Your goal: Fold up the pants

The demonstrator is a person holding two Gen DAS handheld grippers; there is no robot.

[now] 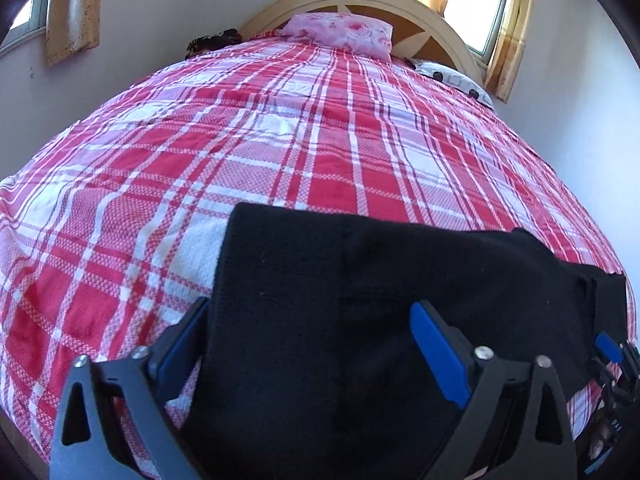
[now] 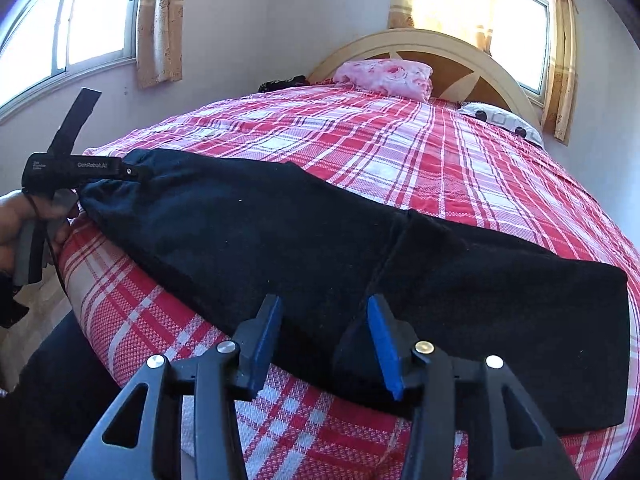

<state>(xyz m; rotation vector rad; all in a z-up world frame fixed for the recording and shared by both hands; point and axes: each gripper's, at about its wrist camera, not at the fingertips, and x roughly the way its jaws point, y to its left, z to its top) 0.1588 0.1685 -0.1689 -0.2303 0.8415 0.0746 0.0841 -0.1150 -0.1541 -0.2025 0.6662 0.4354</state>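
Black pants lie stretched sideways along the near edge of the bed, folded lengthwise. In the left wrist view the pants fill the space between my left gripper's wide open jaws at one end of the cloth. My right gripper is open, its blue pads on either side of the pants' near edge by the crotch seam. The left gripper also shows in the right wrist view at the pants' far left end. The right gripper's blue pad shows at the right edge of the left wrist view.
The bed has a red and white plaid cover. A pink pillow and a patterned pillow lie by the curved headboard. Dark cloth sits at the far left corner. Windows with curtains are behind.
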